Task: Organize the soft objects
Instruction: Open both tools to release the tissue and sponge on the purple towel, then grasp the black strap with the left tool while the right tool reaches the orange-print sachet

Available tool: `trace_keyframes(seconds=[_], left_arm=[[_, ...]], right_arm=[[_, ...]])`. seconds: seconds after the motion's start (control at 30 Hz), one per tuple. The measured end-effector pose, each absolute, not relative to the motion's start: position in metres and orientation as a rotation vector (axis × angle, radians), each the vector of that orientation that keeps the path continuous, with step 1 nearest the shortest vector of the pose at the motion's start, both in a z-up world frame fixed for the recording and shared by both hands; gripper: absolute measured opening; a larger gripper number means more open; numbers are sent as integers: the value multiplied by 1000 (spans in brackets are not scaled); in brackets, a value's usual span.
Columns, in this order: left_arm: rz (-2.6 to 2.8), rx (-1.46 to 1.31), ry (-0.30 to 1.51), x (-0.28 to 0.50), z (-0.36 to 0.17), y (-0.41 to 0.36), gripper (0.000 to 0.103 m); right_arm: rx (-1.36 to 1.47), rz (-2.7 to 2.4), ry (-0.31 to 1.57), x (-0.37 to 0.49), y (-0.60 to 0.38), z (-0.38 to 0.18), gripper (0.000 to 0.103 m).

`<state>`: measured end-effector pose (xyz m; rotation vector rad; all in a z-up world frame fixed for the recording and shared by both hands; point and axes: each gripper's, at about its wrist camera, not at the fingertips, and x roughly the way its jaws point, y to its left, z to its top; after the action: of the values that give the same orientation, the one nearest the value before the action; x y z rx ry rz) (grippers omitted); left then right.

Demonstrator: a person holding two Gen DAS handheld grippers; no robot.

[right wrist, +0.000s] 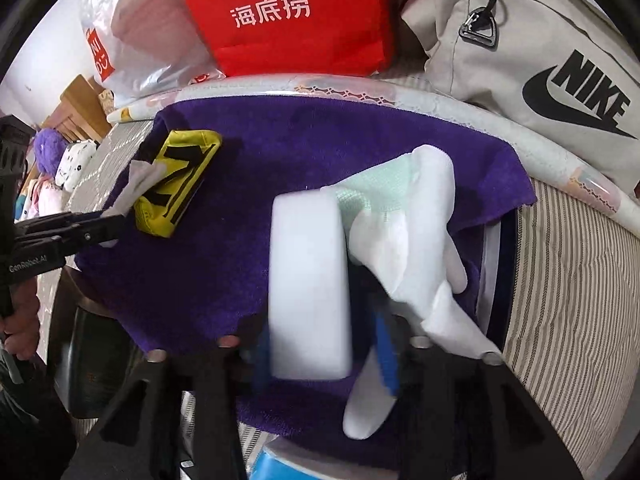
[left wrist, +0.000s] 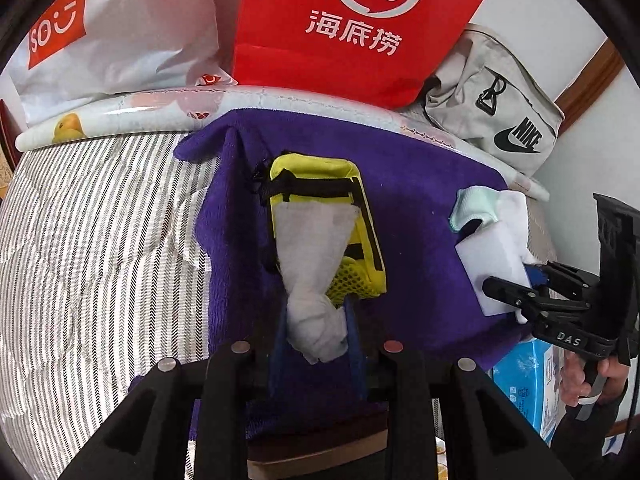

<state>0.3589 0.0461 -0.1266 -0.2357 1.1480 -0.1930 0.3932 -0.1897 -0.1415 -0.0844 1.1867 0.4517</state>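
A purple towel (left wrist: pixel 420 220) (right wrist: pixel 280 140) is spread on the striped bed. A yellow pouch (left wrist: pixel 320 176) (right wrist: pixel 180 176) with black straps lies on it. My left gripper (left wrist: pixel 318 320) (right wrist: pixel 108 224) is shut on a crumpled grey-white wipe (left wrist: pixel 316 248) that drapes over the pouch. My right gripper (right wrist: pixel 320 344) (left wrist: pixel 516 284) stands over a white sponge block (right wrist: pixel 308 280) (left wrist: pixel 492 260); the block sits between the blue fingers with a gap at the right one. A white cloth (right wrist: pixel 420 240) and a mint-green cloth (right wrist: pixel 376 184) (left wrist: pixel 476 204) lie beside the block, and the white cloth overlaps the right finger.
A red bag (left wrist: pixel 352 20), a white plastic bag (left wrist: pixel 120 20) and a grey Nike bag (left wrist: pixel 492 108) stand behind the towel. The striped mattress (left wrist: pixel 80 260) stretches to the left. A blue pack (left wrist: pixel 524 380) lies under the towel's right corner. Plush toys (right wrist: pixel 60 160) are at far left.
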Motion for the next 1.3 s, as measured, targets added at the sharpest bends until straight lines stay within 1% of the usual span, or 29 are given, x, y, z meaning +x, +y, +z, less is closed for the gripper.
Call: trace_keyframes(seconds=[0.03, 0.07, 0.1, 0.13, 0.17, 0.5, 0.63, 0.77, 0.87, 1.07, 1.3], left_arm=[[-198, -239, 1149, 359, -126, 46, 33], [-202, -243, 1145, 358, -126, 46, 41], [-202, -245, 1139, 357, -124, 46, 48], [-200, -245, 1134, 356, -123, 47, 60], [-194, -242, 1116, 352, -119, 47, 63], [-149, -220, 1064, 324, -88, 53, 63], [-143, -198, 988, 294, -69, 54, 63], [-177, -202, 962, 263, -56, 52, 63], [-182, -192, 960, 239, -50, 48, 63], [-202, -172, 970, 192, -55, 39, 63], [-251, -113, 986, 143, -77, 15, 63]], right_arm=[[-78, 456, 1178, 392, -190, -138, 55], [-77, 455, 1171, 390, -190, -135, 63], [-77, 454, 1163, 389, -191, -133, 66], [-79, 453, 1149, 386, -191, -130, 70], [-86, 449, 1131, 383, -191, -126, 70], [-16, 433, 1030, 354, -206, -85, 70], [-8, 416, 972, 329, -215, -67, 70], [14, 405, 907, 296, -225, -51, 70], [55, 427, 901, 273, -229, -45, 70], [41, 428, 910, 229, -224, -46, 70], [6, 410, 916, 182, -218, -59, 70]])
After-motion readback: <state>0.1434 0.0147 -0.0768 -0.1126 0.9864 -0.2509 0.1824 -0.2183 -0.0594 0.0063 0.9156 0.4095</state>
